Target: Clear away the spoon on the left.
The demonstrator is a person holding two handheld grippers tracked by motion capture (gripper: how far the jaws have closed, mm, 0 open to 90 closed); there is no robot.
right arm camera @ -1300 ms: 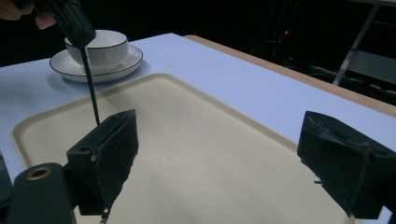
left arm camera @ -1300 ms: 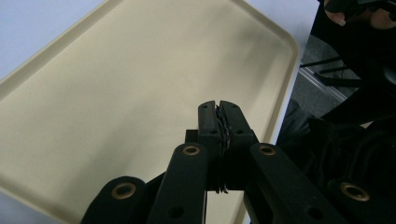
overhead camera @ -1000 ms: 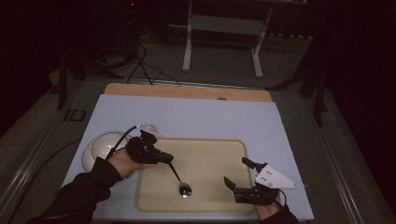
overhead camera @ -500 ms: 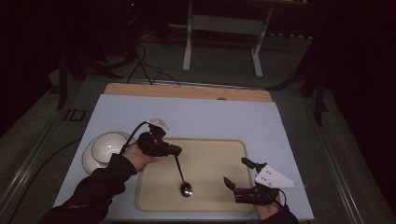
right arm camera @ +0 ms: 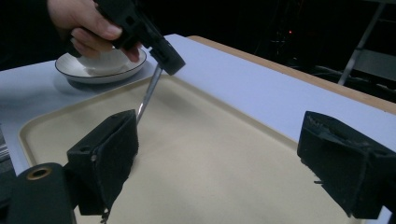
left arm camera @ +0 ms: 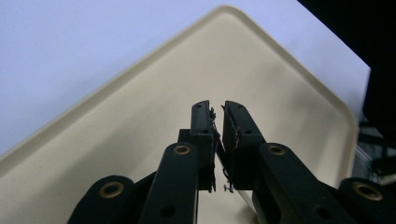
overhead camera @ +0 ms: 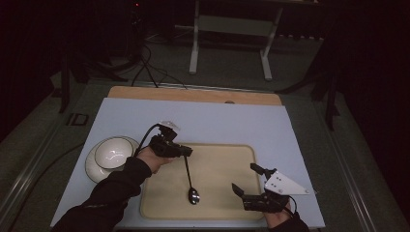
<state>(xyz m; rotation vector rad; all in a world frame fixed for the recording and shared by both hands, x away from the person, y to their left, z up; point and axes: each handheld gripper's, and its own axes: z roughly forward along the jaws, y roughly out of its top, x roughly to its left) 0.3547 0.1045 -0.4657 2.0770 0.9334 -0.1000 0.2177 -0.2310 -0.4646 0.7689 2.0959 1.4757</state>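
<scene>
High view: the left gripper [overhead camera: 186, 152] sits over the far left edge of the tray [overhead camera: 227, 164], its jaws together on the handle end of a spoon [overhead camera: 190, 181]. The spoon runs toward the near side, its bowl resting on the tray. A bowl [overhead camera: 112, 153] stands on a plate [overhead camera: 92, 166] on the table [overhead camera: 232, 125], just left of the tray and beside the left hand [overhead camera: 151, 158]. The right gripper [overhead camera: 247, 180] is over the tray's near right corner, its 2 jaws wide apart with nothing between them, well apart from the spoon. Left gripper view: the 2 jaws stand nearly closed, a thin strip of metal clamped between them low in the gap, with the tray below. Right gripper view: the jaws stand wide apart over the tray; beyond them the left gripper [right arm camera: 166, 58] pinches the spoon [right arm camera: 147, 95] handle, which slants down toward the tray, and the bowl [right arm camera: 105, 58] and plate [right arm camera: 77, 71] lie behind the hand [right arm camera: 84, 21].
</scene>
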